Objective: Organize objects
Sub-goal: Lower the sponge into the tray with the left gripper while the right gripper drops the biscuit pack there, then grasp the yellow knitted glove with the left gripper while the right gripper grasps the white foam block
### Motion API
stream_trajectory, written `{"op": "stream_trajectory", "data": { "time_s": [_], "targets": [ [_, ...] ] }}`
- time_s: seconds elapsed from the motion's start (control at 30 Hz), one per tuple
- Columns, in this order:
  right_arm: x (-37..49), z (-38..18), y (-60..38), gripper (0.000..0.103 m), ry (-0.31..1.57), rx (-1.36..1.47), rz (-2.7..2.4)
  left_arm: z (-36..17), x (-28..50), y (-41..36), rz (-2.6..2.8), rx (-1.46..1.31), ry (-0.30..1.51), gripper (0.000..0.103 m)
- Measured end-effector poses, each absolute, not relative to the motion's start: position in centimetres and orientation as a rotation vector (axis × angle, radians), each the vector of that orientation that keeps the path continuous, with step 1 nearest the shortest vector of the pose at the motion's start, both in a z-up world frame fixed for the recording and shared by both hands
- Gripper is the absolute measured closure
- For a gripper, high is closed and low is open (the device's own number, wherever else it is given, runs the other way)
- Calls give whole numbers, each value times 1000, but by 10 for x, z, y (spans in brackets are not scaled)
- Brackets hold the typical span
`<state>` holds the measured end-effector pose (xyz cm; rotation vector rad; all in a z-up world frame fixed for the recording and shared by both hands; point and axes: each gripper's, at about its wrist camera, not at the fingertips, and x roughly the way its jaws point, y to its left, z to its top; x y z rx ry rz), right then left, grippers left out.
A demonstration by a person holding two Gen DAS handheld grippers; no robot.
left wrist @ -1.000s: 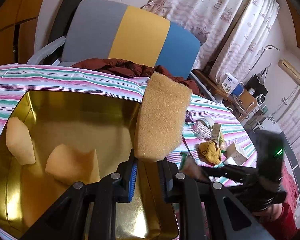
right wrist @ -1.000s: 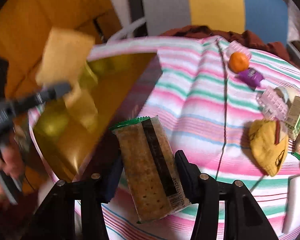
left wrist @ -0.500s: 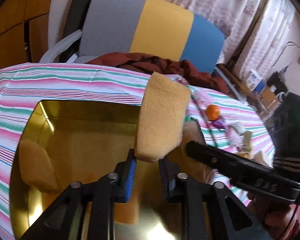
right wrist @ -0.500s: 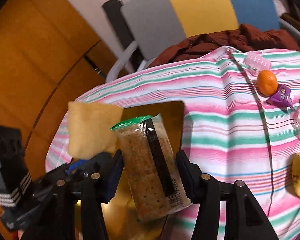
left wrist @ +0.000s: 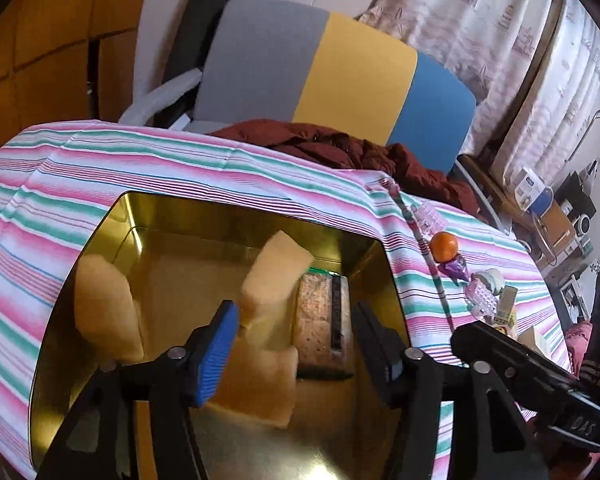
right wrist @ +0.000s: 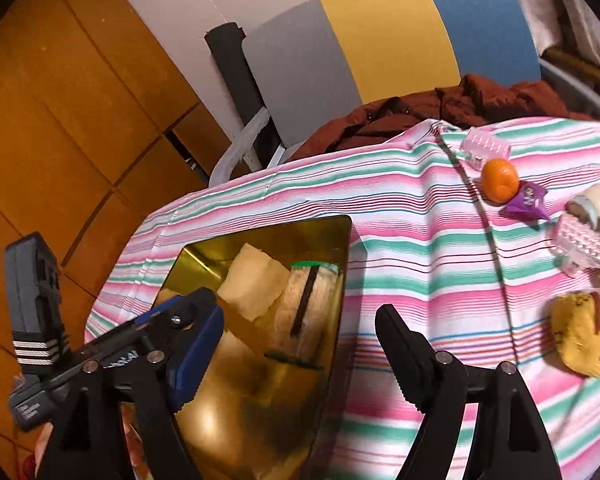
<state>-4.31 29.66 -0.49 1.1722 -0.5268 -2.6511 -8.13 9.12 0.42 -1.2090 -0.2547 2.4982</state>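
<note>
A gold tin (left wrist: 236,216) sits on the striped cloth. In it lie a pale sponge (left wrist: 102,304) at the left, another (left wrist: 260,384) near the front, and a cracker packet (left wrist: 320,320) by the right wall. A third sponge (left wrist: 276,276), blurred, tilts against the packet just beyond my left gripper (left wrist: 294,344), whose jaws are opening with nothing pressed between them. My right gripper (right wrist: 300,356) hovers over the tin's (right wrist: 268,240) right edge, jaws opening and empty. The packet (right wrist: 308,300) and sponge (right wrist: 252,284) lie below it.
On the cloth to the right lie an orange (right wrist: 499,178), a purple wrapper (right wrist: 528,200), two pink clips (right wrist: 486,148), a yellow pouch (right wrist: 582,334) and small boxes. A chair (left wrist: 340,92) with a brown garment (left wrist: 360,152) stands behind the table.
Both grippers moved over the tin and opened. The left one let go of the sponge and the right one let go of the cracker packet; both things now lie in the tin.
</note>
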Motion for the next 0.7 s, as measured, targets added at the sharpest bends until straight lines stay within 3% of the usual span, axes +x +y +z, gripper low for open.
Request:
{"op": "stream_trajectory", "data": {
  "time_s": [0.43,0.7],
  "targets": [
    [-4,-7,322,19,-459,1231,-2701,0,-30,125,2386,-1174,-231,32],
    [24,-6,374,18,-483,1277,-2787,1,-11,161,2339,-1150,-119,32]
  ]
}}
